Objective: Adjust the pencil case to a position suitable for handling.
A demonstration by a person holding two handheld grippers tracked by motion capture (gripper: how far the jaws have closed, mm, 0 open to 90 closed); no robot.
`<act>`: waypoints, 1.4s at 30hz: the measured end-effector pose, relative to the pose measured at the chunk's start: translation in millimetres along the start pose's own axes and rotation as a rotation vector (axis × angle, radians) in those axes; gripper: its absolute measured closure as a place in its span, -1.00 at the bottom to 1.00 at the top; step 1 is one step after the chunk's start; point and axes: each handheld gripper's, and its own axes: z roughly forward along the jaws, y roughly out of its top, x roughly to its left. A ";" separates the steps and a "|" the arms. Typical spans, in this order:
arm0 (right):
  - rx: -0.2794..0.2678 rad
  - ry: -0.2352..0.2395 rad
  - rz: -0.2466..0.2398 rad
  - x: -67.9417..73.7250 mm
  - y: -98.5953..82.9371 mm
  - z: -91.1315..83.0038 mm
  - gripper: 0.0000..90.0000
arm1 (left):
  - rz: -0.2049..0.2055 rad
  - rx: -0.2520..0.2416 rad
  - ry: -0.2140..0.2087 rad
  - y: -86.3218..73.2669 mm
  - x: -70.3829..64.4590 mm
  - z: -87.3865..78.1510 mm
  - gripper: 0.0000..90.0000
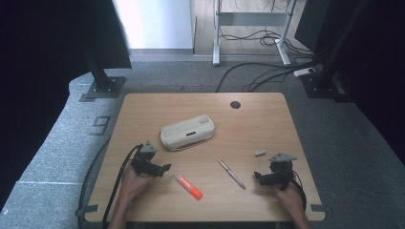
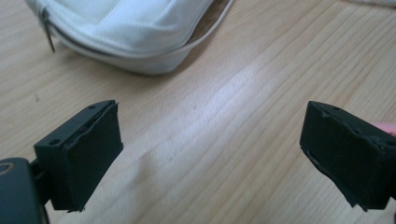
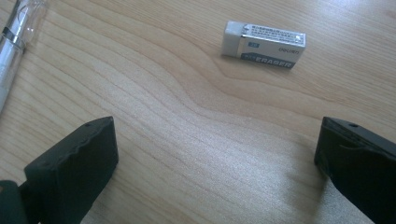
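Seen from above: a light wooden table (image 1: 143, 109) with a round cable hole near its far edge. Two forearms reaching in from the near edge, each hand gripping a black two-jaw tool.

Left gripper (image 1: 162, 168) low over the near-left part of the table, jaws spread wide with bare wood between them, holding nothing. In the left gripper view (image 2: 210, 154), a white zipped pencil case (image 2: 126, 28) just ahead of the jaws, zipper pull hanging at its left end. From above, that pencil case (image 1: 187, 132) lying near the table's middle, slightly angled. An orange highlighter (image 1: 188, 186) flat on the wood, just right of the left gripper and toward the near edge.

Right gripper (image 1: 260, 177) low over the near-right part of the table, jaws likewise wide apart and empty. In the right gripper view (image 3: 215, 172), a small white eraser (image 3: 264, 45) in a printed sleeve lying ahead of the jaws, clear of both. From above, the eraser (image 1: 260, 153) just beyond the right gripper. A silver pen (image 1: 231, 173) lying diagonally between highlighter and right gripper, its clear end (image 3: 14, 42) at the upper left of the right gripper view.
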 end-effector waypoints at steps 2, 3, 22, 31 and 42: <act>0.001 0.000 0.000 0.0 0.0 -0.1 -1.00 | 0.000 -0.003 -0.019 7.6 2.2 1.3 -0.87; 0.001 0.000 0.000 0.0 0.0 -0.1 -1.00 | 0.000 -0.003 -0.019 7.6 2.2 1.3 -0.86; 0.001 0.000 0.000 0.0 0.0 -0.1 -1.00 | 0.046 0.014 -0.086 55.2 12.5 19.5 -0.71; 0.001 0.000 0.000 0.0 -0.1 -0.1 -1.00 | 0.072 0.023 -0.140 77.6 16.5 32.9 -0.69; 0.001 0.000 -0.001 -0.1 0.0 0.0 -1.00 | 0.071 0.057 -0.138 92.2 25.6 53.4 -0.54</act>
